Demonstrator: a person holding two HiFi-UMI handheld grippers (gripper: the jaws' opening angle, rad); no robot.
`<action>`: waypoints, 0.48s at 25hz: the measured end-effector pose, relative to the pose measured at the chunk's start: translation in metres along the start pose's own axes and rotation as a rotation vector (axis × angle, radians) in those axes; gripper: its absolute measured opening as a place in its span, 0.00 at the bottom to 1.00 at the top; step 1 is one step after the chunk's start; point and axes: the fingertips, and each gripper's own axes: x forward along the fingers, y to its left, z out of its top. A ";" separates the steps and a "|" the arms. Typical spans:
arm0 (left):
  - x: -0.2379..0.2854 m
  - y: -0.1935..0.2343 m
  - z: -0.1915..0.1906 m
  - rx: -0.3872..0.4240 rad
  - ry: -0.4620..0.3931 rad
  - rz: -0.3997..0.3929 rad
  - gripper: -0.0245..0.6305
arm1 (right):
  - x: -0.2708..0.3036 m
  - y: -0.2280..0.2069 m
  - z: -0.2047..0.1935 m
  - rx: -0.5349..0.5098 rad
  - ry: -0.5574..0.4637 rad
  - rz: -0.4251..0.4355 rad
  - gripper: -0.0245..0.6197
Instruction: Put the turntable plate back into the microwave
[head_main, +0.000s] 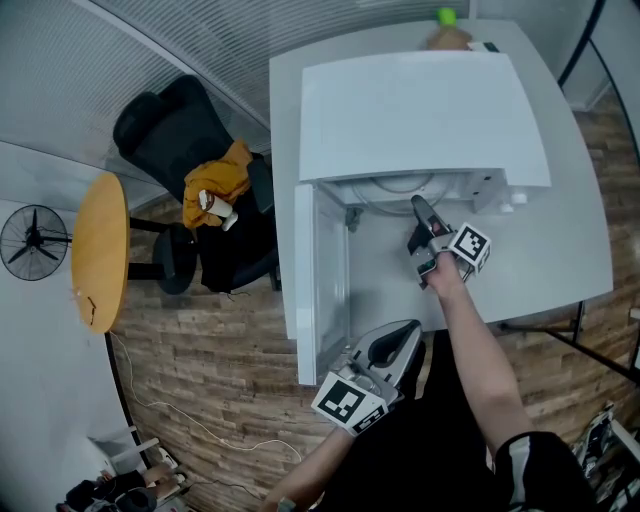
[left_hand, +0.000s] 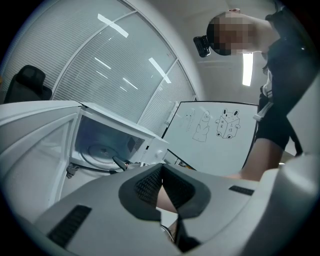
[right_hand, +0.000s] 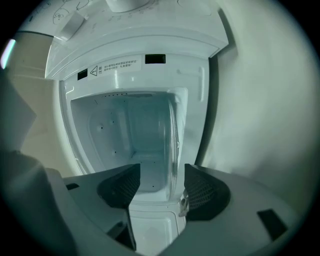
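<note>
A white microwave (head_main: 420, 110) sits on a white table (head_main: 570, 230), seen from above. Its door (head_main: 318, 280) is swung fully open at the left of its mouth. The glass turntable plate (head_main: 400, 185) lies inside the cavity, and its curved front rim shows just behind the opening.

The right gripper (head_main: 420, 206) reaches in at the mouth, at the end of a bare forearm (head_main: 475, 340), with its dark tips at the plate's rim. In the right gripper view, the right gripper (right_hand: 161, 182) has its jaws partly apart. The plate (right_hand: 173, 150) appears edge-on between them as a thin clear line, closer to one pad. The other pad stands clear of the glass, so the plate is not clamped.

The left gripper (head_main: 400, 335) is held low, in front of the open door and well short of the cavity. In the left gripper view, the left gripper (left_hand: 161, 172) has its pads meeting at the tips with nothing between them. Beyond them the plate (left_hand: 100, 150) lies in the lit cavity.

To the left stands a black office chair (head_main: 165, 120) with a yellow cloth (head_main: 215, 180) heaped on it. Farther left are a round wooden table (head_main: 100, 250) and a floor fan (head_main: 32, 240). A bottle with a green cap (head_main: 447, 17) stands behind the microwave. A whiteboard (left_hand: 210, 135) with cartoon drawings stands beyond the table.
</note>
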 end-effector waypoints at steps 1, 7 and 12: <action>0.000 0.000 0.000 0.000 0.001 0.000 0.03 | -0.001 -0.002 -0.002 -0.005 0.006 -0.003 0.44; 0.000 0.002 -0.002 -0.006 0.005 0.006 0.03 | -0.006 -0.017 -0.010 -0.002 0.024 -0.020 0.19; 0.000 0.006 -0.001 -0.009 0.006 0.008 0.03 | -0.016 -0.018 -0.015 -0.001 0.028 0.000 0.12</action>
